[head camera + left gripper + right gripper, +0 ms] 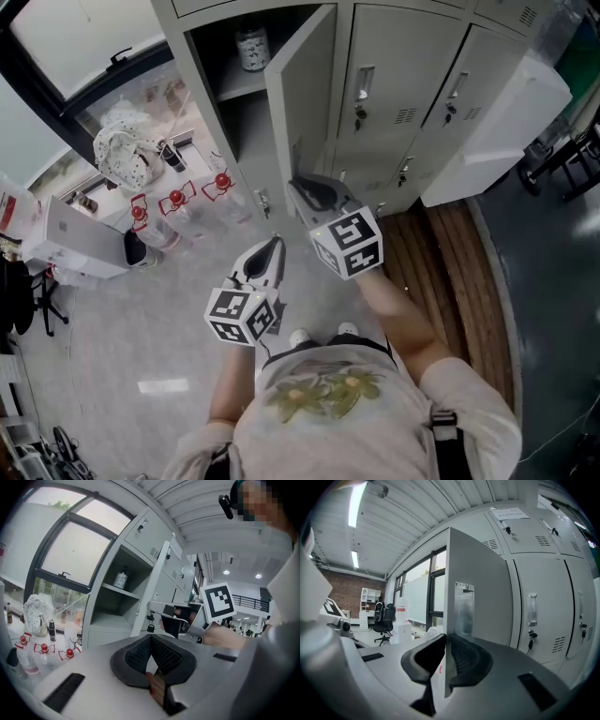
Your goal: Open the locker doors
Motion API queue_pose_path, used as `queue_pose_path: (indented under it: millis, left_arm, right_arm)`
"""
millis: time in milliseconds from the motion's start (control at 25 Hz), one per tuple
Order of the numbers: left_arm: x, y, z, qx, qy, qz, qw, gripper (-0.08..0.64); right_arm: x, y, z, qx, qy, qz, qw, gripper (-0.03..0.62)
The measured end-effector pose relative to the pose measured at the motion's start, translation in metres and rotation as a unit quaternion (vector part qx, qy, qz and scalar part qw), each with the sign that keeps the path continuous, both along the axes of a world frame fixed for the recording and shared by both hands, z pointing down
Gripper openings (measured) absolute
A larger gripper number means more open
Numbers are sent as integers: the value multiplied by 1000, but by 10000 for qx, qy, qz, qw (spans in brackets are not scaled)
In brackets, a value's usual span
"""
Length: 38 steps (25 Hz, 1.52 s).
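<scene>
Right tongs (446, 641): narrow, pinched on the free edge of the open door (478, 588). The sheet sits right between the pads.
Left tongs (150, 638): closed tip to tip with nothing in them, hanging just beside the right ones, clear of the lockers (394, 141).
Door: swung out from the left column of the lockers. The bay behind it is open, with a jar (251, 47) on the shelf.
Step, my guess: getting this door the rest of the way open.
How I'd do it: keep the pinch square on the edge and follow the hinge's arc instead of pulling straight back. Thin sheet like that looks like it'd slip out or twist otherwise. Only let go once the door stands open on its own.
After that: the closed doors (534, 583) have handles with keys under them, and the left tongs are free for the neighbour.
Open doors: 1
Closed doors: 4 that I can count in the right gripper view, two up and two middle. Probably more past the frame.
Jar: 1
Bottles (176, 202) with red tags: 3, by the window
Bag (122, 155): 1, behind the bottles
</scene>
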State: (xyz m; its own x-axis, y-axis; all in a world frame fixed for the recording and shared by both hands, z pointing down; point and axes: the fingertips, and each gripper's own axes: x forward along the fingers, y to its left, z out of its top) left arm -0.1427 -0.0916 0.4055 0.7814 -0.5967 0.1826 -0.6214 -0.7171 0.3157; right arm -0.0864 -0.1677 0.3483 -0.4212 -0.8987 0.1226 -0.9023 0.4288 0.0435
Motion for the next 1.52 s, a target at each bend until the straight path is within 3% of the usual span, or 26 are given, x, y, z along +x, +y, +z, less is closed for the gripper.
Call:
queue_pose_path:
  millis: [520, 1520]
  left_arm:
    - [29, 15, -6, 60, -73, 43, 9999, 29]
    - [96, 40, -9, 157, -139, 361, 9991, 29]
  right_arm:
    - [26, 19, 0, -33, -72, -33, 10000, 54]
    - [114, 56, 1, -41, -183, 536, 9984, 37]
